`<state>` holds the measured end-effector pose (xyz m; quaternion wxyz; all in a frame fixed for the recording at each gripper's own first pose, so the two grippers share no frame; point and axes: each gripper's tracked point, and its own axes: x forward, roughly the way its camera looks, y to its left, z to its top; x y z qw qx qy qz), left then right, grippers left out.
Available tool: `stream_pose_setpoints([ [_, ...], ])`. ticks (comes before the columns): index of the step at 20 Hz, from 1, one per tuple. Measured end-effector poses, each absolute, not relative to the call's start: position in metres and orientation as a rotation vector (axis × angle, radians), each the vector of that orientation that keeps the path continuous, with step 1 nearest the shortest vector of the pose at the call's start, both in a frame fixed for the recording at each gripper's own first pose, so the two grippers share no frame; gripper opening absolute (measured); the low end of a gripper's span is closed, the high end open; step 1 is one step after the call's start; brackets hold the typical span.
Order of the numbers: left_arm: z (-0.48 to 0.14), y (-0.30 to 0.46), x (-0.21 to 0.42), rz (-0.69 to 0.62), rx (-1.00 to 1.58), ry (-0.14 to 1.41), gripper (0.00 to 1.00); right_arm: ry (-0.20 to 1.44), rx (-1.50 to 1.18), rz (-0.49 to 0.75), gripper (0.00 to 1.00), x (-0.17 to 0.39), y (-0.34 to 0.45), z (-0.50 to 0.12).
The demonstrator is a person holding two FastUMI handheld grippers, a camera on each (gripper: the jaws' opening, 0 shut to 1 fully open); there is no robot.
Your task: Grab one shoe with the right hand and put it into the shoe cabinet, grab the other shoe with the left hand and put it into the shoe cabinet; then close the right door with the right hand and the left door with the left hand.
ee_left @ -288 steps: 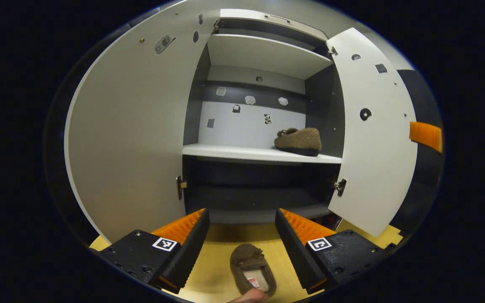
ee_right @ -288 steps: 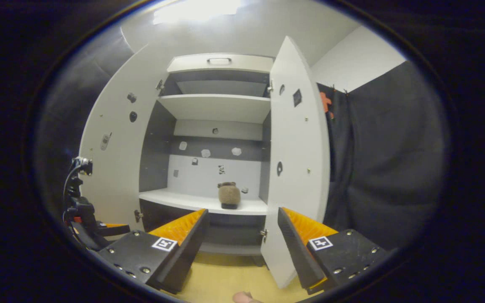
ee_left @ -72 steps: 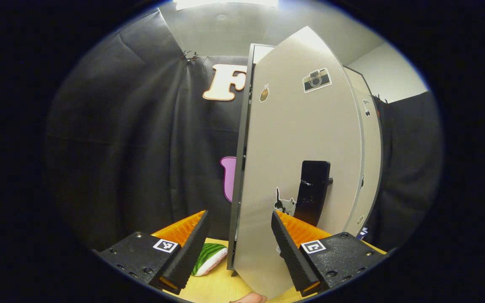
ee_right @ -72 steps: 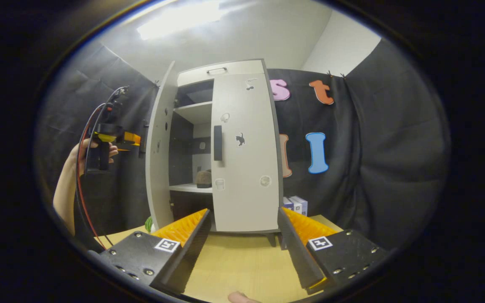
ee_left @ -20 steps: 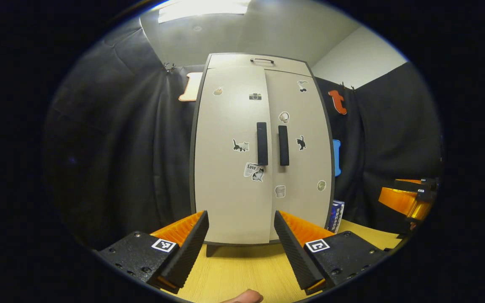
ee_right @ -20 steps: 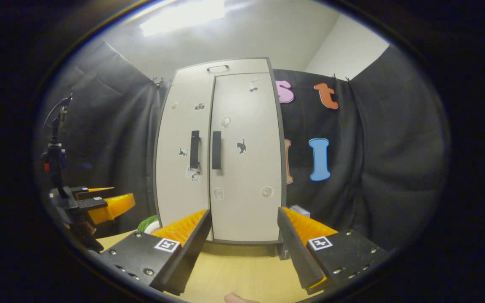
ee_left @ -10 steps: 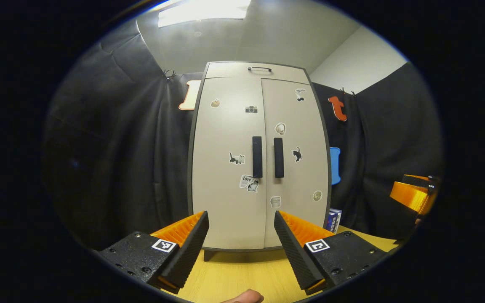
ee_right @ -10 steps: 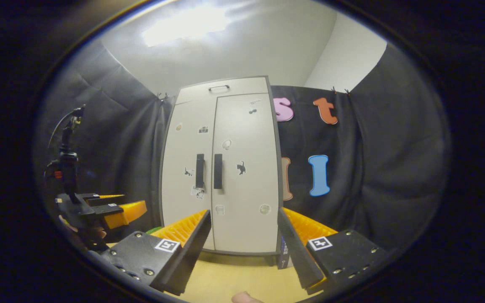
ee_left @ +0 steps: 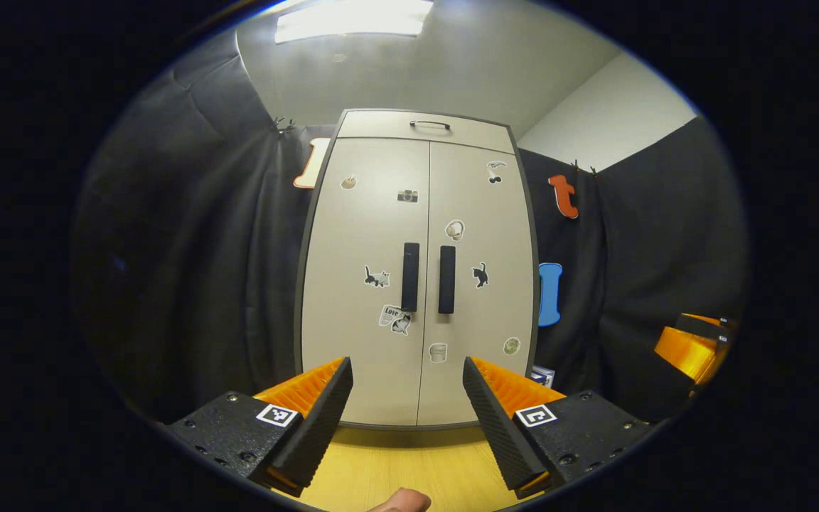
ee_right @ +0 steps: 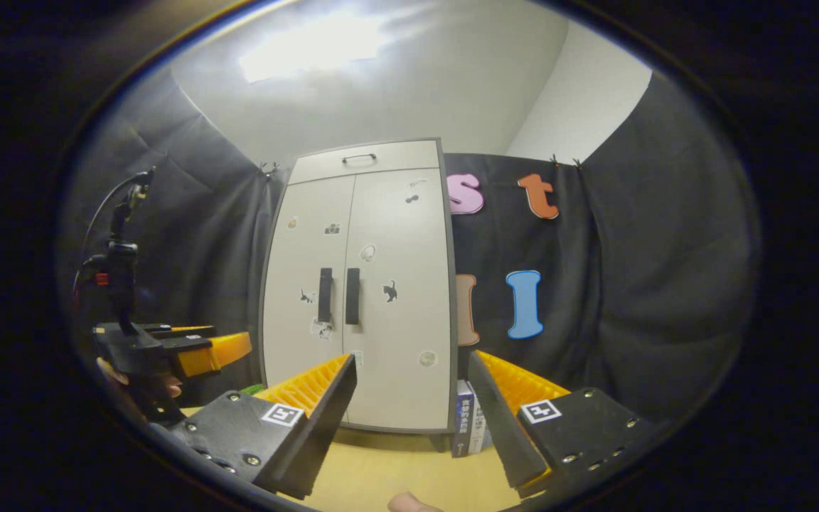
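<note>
Both grippers backed off from shut cabinet (ee_left: 416, 284); left gripper (ee_left: 407, 419) and right gripper (ee_right: 413, 419) level, jaws apart, empty.

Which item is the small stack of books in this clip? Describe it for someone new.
Find the pale shoe cabinet with both doors shut. At its lower right corner, on the wooden table, stand the books: upright, thin, printed spines, unlike the plain cabinet beside them.

We hold our left gripper (ee_left: 407, 412) level with its fingers spread wide and nothing between them; our right gripper (ee_right: 413, 419) is likewise spread and empty, both held side by side
</note>
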<state>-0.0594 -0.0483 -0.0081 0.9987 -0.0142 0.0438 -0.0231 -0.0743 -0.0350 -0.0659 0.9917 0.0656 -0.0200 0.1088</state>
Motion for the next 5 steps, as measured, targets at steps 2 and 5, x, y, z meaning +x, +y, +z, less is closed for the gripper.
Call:
stream_pose_setpoints([
  [2,-0.013,-0.055,-0.057,-0.048,-0.032,0.101,0.95,-0.038,0.13,0.222,0.93,-0.075,-0.038,-0.071],
  [5,-0.013,-0.07,-0.056,-0.069,-0.008,0.089,0.96,-0.029,0.132,0.221,0.93,-0.074,-0.043,-0.08],
])
